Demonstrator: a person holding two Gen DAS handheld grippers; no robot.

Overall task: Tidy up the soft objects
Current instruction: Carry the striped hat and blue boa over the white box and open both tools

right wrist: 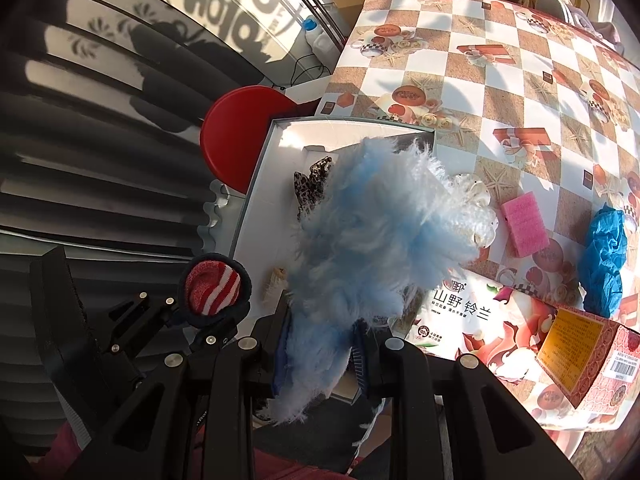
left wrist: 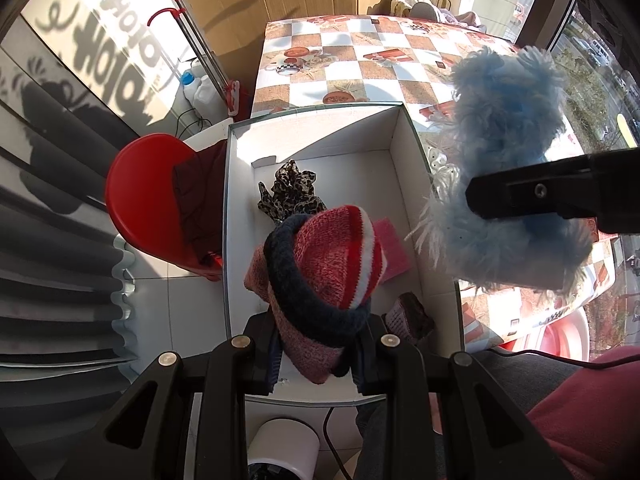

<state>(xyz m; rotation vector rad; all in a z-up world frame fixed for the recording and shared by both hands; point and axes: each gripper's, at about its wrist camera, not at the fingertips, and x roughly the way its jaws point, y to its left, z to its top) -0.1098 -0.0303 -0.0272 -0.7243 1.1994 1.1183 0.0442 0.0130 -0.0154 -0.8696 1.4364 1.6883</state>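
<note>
Left wrist view: the left gripper (left wrist: 316,354) has its fingers closed on a red, pink and white striped knitted hat with a navy ribbed brim (left wrist: 324,264), held above the open white cardboard box (left wrist: 404,148). Inside the box lie a leopard-print fabric scrunchie (left wrist: 290,192), a pink rectangular sponge (left wrist: 394,248) partly hidden by the hat, and a small dark brown knitted piece (left wrist: 412,316). The right gripper (left wrist: 532,196) enters from the right, clamped on a fluffy light-blue plush item (left wrist: 508,152) just beside the box rim. A red round plastic stool (left wrist: 148,200) stands left of the box. Right wrist view: the right gripper (right wrist: 320,354) pinches the plush item (right wrist: 360,232) over the box (right wrist: 256,196); the left gripper (right wrist: 192,326) grips the hat (right wrist: 214,288). On the checkered patterned tablecloth (right wrist: 480,80) rest a second pink sponge (right wrist: 524,224), crumpled blue cloth (right wrist: 604,256) and a printed tissue box (right wrist: 516,328).
</note>
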